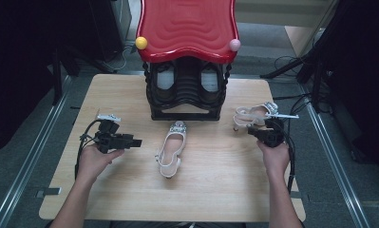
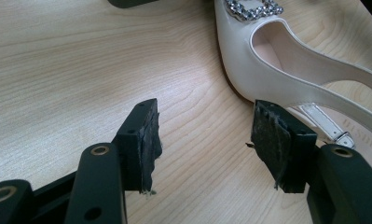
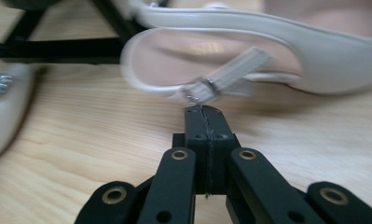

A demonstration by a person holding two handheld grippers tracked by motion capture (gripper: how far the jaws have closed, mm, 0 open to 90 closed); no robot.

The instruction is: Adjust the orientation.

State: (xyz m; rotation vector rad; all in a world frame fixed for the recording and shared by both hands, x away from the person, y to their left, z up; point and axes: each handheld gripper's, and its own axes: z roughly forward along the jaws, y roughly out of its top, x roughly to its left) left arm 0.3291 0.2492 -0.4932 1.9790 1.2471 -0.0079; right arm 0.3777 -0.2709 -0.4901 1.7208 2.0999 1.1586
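Desk (image 1: 130, 199): light wood, corners rounded, near edge cut off at the bottom of the high view. Rack (image 1: 187, 90) at the far middle of the desk: black frame under a glossy red wavy top, 1 yellow ball and 1 pink ball on its front corners; the interior is dark, 2 pale shapes sit inside but I cannot tell what they are. Shoe 1 (image 1: 172, 148): white slingback with a sparkly buckle on the toe, lying flat mid-desk just in front of the rack, toe toward the rack; in the left gripper view its toe tip and heel are cut off by the frame. Shoe 2 (image 1: 253, 115): same white style, at the right of the rack, partly covered by the right claw in the high view, so whether it rests on the desk is hard to make out; blurred in the right gripper view, strap buckle just beyond the jaw tips. Left claw (image 2: 204, 144): jaws spread, nothing between them, low over bare desk just beside shoe 1, not touching. Right claw (image 3: 205, 114): jaws pressed together; contact with shoe 2's strap not clear from the blur.
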